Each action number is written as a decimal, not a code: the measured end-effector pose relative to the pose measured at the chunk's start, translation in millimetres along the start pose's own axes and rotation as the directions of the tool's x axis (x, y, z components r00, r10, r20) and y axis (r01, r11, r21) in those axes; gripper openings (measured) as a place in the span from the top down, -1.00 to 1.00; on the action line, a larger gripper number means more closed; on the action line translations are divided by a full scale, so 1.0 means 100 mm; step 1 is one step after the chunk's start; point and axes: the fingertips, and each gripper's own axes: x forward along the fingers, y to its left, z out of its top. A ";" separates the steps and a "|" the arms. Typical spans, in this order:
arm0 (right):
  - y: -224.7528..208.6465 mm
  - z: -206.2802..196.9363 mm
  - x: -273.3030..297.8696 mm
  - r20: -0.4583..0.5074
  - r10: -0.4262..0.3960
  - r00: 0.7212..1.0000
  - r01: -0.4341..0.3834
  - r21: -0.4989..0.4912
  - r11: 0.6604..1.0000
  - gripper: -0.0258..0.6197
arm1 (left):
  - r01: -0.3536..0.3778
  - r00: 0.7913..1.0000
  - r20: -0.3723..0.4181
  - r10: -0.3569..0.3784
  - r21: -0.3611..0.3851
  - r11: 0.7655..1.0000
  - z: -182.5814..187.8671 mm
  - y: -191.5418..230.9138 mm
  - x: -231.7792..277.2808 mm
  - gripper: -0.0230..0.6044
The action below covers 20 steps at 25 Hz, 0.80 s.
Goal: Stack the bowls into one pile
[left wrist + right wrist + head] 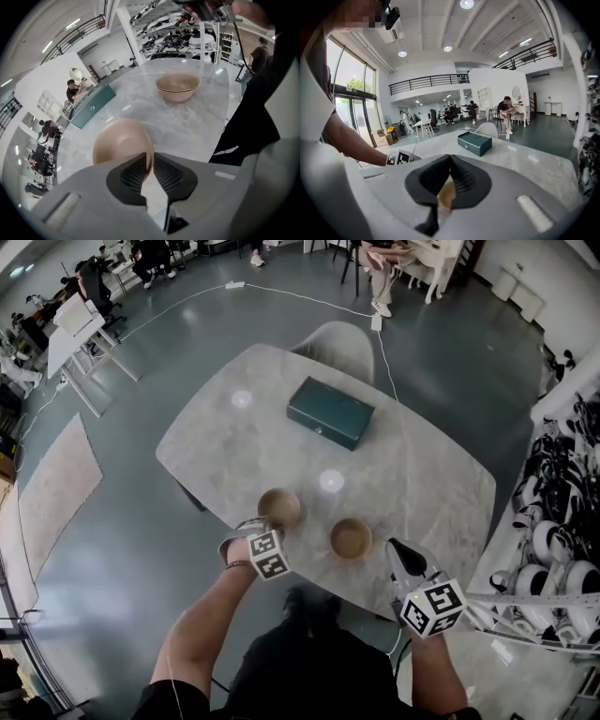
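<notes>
The left gripper [151, 161] is clamped on the near rim of a round tan bowl [119, 140] standing upright on the pale marble table [197, 126]. The second tan bowl [177, 87] sits apart from it, towards the person's right, just ahead of the right gripper [396, 549], whose jaws are pressed together on nothing.

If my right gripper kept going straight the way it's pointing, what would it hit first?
Probably the near rim of the right-hand bowl: the shut right gripper aims slightly down at it, though depth is unclear.
</notes>
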 end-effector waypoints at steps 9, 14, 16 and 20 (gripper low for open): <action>0.22 0.10 -0.10 0.002 -0.061 0.998 0.061 0.002 0.998 0.91 | -0.041 0.995 0.087 0.046 -0.059 0.997 -0.05 0.15 -0.31 0.86; 0.24 0.08 -0.23 -0.001 -0.086 0.996 0.086 -0.011 0.996 0.91 | -0.057 0.984 0.158 0.078 -0.130 0.990 0.09 0.20 -0.56 0.86; 0.23 0.09 -0.27 0.005 -0.093 0.996 0.093 -0.014 0.996 0.91 | -0.076 0.981 0.171 0.096 -0.122 0.990 0.15 0.22 -0.65 0.86; 0.14 0.14 -0.38 0.035 -0.094 0.995 0.095 -0.006 0.995 0.91 | -0.102 0.976 0.183 0.120 -0.106 0.989 0.31 0.19 -0.86 0.86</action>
